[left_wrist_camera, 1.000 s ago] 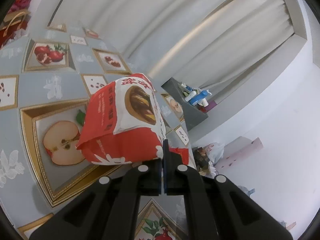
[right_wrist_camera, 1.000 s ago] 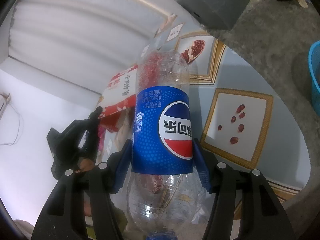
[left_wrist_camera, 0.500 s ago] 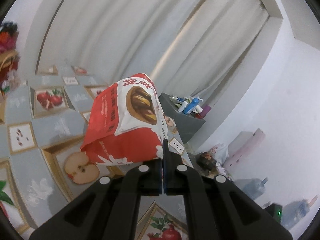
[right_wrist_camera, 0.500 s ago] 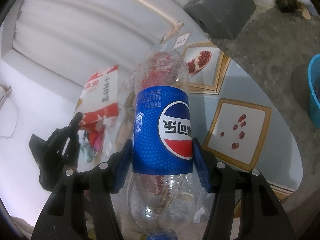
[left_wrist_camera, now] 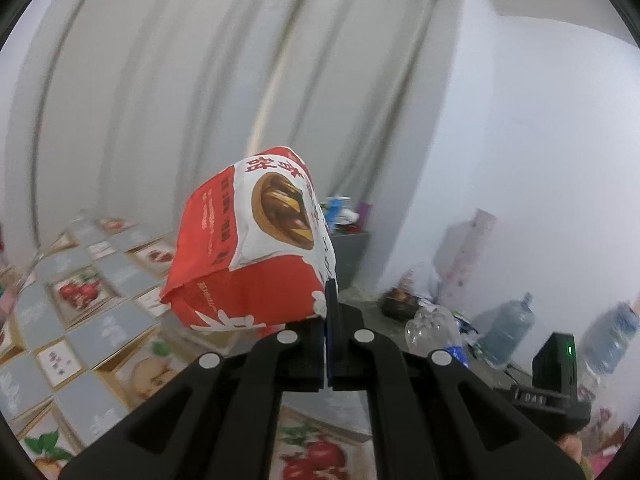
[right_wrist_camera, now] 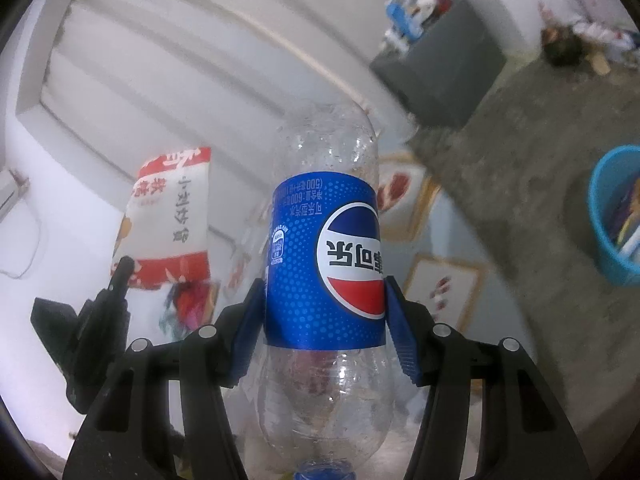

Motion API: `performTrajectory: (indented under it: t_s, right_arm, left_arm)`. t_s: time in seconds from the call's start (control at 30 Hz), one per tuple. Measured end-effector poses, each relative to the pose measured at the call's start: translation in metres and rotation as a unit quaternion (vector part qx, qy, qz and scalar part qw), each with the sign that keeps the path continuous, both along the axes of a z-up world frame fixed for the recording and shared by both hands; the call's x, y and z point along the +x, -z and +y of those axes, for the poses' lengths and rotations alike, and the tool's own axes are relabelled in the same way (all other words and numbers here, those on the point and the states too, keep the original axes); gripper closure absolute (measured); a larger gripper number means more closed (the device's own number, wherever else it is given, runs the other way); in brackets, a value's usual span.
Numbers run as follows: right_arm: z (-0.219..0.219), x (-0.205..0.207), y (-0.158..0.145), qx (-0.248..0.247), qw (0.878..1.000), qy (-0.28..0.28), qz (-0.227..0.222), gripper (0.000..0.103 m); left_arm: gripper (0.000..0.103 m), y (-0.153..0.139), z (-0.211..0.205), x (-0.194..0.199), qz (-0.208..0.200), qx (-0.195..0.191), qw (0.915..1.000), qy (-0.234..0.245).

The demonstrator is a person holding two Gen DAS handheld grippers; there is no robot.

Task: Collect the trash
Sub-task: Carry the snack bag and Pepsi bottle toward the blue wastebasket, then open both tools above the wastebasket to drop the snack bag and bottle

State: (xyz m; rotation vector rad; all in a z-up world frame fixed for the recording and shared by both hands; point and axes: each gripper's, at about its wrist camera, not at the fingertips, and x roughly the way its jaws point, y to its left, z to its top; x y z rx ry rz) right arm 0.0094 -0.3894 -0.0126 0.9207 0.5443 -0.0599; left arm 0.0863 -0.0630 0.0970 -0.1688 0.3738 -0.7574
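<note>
Left tool pinches only the bag's edge; it could slip free. Right tool clamps the bottle, far from the bin at right.

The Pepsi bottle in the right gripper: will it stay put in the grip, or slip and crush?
The Pepsi bottle looks empty, so probably light. The right gripper pinches it on the glossy label, which may be slippery. Its thin clear wall would likely dent under a harder squeeze. Being round, it would probably roll if dropped.
</note>
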Motion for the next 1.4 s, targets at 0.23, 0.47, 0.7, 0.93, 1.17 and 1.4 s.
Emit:
performTrajectory:
  t_s: [0.23, 0.47, 0.7, 0.93, 1.17, 1.4]
  right_arm:
    - [-0.054, -0.073, -0.011, -0.012, 0.994, 0.11, -0.008, 0.049]
    - [-0.105, -0.127, 0.007, -0.001, 0.98, 0.2, 0.016, 0.049]
    - [-0.157, -0.134, 0.057, 0.04, 0.962, 0.261, 0.062, 0.048]
    - [-0.206, -0.13, 0.114, 0.077, 0.951, 0.283, 0.095, 0.048]
    - [-0.243, -0.117, 0.159, 0.098, 0.944, 0.288, 0.124, 0.048]
    - [-0.275, -0.106, 0.217, 0.138, 0.927, 0.298, 0.18, 0.041]
  left_arm:
    - [0.103, -0.01, -0.079, -0.016, -0.017, 0.033, 0.9924, 0.118]
    - [0.103, 0.003, -0.198, -0.03, -0.018, 0.117, 0.964, 0.238]
    - [0.103, 0.051, -0.329, -0.046, -0.005, 0.241, 0.9124, 0.331]
    - [0.103, 0.123, -0.432, -0.053, 0.004, 0.347, 0.8638, 0.365]
    - [0.103, 0.186, -0.504, -0.039, 0.001, 0.412, 0.8357, 0.363]
    - [0.06, 0.232, -0.55, -0.033, -0.002, 0.457, 0.8216, 0.341]
